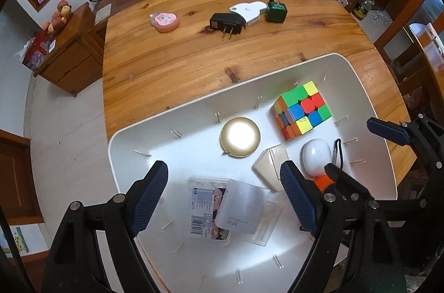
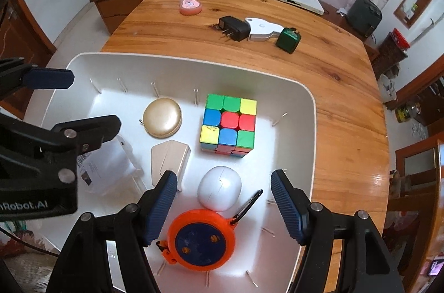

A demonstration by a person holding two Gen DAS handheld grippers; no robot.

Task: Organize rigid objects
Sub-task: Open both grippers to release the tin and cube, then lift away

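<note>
Landmark: a white bin [image 2: 308, 126] is set on the wooden table [image 2: 347, 104], and all places are given from it.
Left gripper [image 1: 224, 196]: held above the bin's near part; the jaws are spread, with nothing pressed between the pads.
Right gripper [image 2: 224, 204]: held above the bin's near right part; the jaws are spread and nothing is pinched.
Inside the bin: a colour cube [image 2: 229, 125], a gold round case [image 2: 162, 117], a beige flat piece [image 2: 169, 158], a white egg-shaped thing [image 2: 219, 187], an orange round reel [image 2: 201, 240] and a clear plastic box [image 1: 227, 212] are seen.
Beyond the bin, on the table: a pink heart box [image 1: 164, 21], a black plug adapter [image 1: 226, 24], a white device [image 1: 248, 11] and a green cube [image 1: 276, 11] are left well apart from it.
</note>
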